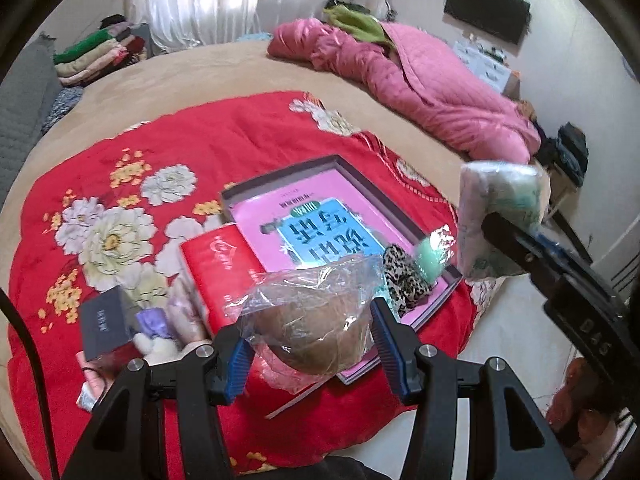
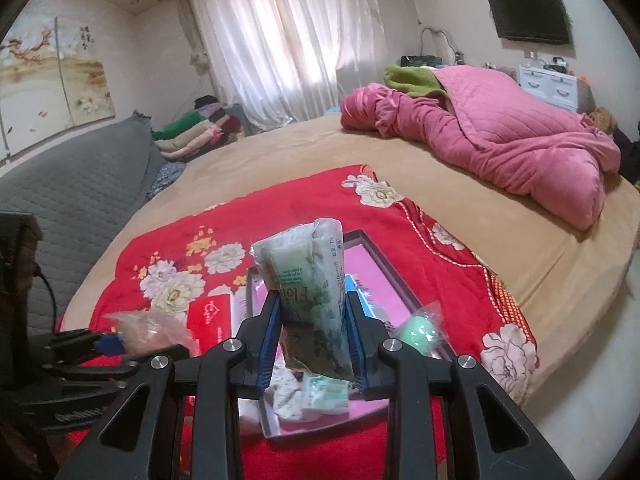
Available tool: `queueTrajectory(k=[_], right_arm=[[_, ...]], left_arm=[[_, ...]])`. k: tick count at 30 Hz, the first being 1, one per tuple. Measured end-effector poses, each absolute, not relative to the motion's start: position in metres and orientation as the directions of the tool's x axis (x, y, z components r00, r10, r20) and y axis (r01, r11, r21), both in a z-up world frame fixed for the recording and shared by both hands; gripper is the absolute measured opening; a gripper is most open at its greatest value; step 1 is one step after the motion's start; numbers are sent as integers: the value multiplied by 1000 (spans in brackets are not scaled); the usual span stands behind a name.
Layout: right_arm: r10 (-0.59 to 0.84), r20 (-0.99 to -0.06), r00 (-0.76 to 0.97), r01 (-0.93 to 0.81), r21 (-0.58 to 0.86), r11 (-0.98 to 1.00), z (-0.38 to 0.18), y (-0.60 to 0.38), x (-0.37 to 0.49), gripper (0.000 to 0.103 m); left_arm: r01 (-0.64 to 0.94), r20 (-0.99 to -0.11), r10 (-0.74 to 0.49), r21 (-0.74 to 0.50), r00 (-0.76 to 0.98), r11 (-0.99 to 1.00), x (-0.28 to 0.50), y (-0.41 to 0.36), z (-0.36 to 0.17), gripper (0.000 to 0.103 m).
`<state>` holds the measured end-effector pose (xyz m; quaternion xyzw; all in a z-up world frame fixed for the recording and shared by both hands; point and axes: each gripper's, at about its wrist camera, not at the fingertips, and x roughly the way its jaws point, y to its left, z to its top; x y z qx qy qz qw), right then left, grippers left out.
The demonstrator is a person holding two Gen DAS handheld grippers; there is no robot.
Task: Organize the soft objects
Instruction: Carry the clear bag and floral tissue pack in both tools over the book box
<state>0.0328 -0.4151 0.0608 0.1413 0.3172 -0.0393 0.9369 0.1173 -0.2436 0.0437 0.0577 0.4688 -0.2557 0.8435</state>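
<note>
Over the bed: both grippers hang above the red floral blanket [image 1: 120, 152].
Left gripper [image 1: 312, 336]: fingers pinch a tan soft item in clear plastic [image 1: 316, 320] from either side.
Right gripper [image 2: 312, 332]: fingers pinch a tissue pack [image 2: 312, 288], its long axis upright.
Box position: the shallow box with pink lining [image 1: 344, 208] lies just ahead of and below both loads.
Nearer hand: hard to call; both hover at its near edge.
Pose: both grippers tilt slightly down, level with each other.
</note>
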Motion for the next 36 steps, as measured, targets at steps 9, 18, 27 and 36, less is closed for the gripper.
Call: queueTrajectory(k=[9,18,27,36], right_arm=[[2,-637,771,199,243,949,43,-428,38,32],[-2,-678,735,220,236,946,25,-437,45,32],[-1,-730,683,242,225,944,4,-443,52,32],[10,-770,638,242,213,947,-19,-443,60,32]], left_arm=[[509,-870,-363,-158,333,846,134,-278,14,55],[484,-905,-312,-143,289,863,155,-295,-11,55],[497,-930,-249,-87,270,864,160,-315,-27,55],[480,-930,-283,-143,233,865,164,-311,-38,55]])
